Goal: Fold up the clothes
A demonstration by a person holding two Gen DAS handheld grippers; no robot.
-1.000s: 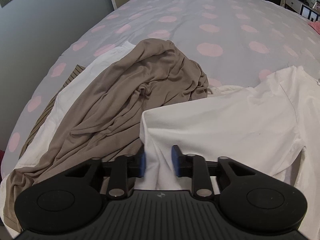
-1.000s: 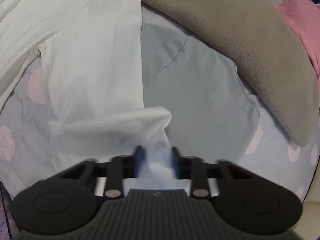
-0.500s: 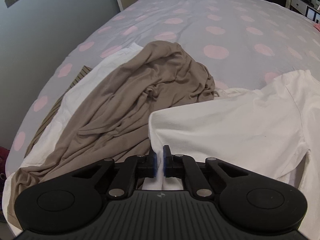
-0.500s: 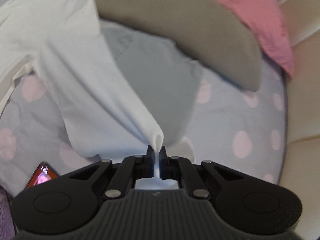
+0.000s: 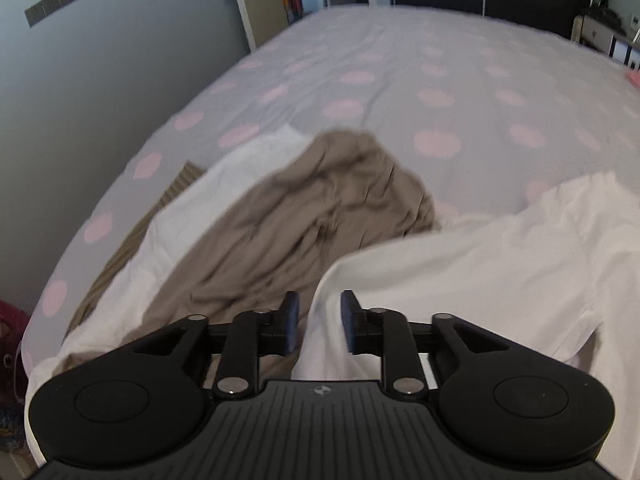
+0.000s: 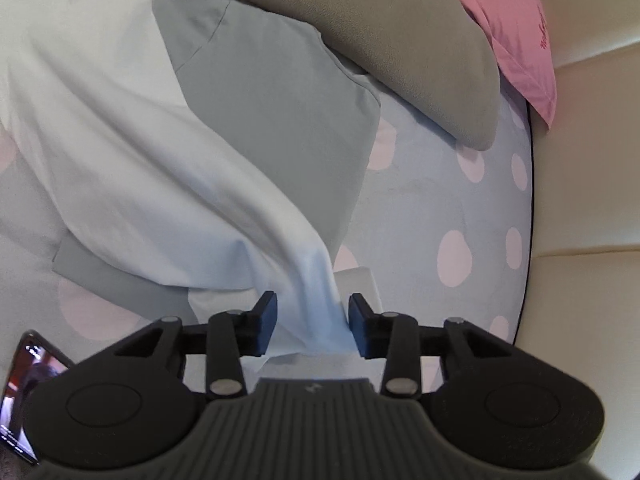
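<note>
White shirt (image 5: 480, 264) lies on the bed (image 5: 400, 80); your left gripper (image 5: 319, 316) and right gripper (image 6: 312, 320) both gape apart around its cloth

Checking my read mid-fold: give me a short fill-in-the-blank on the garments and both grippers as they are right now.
1. The left gripper has its jaws ____ around the white shirt.
2. The crumpled garment beside the shirt is ____ in colour.
3. The bedsheet is dotted with ____ spots.
4. The pillow by the headboard is ____.

Missing: open; brown; pink; pink
</note>
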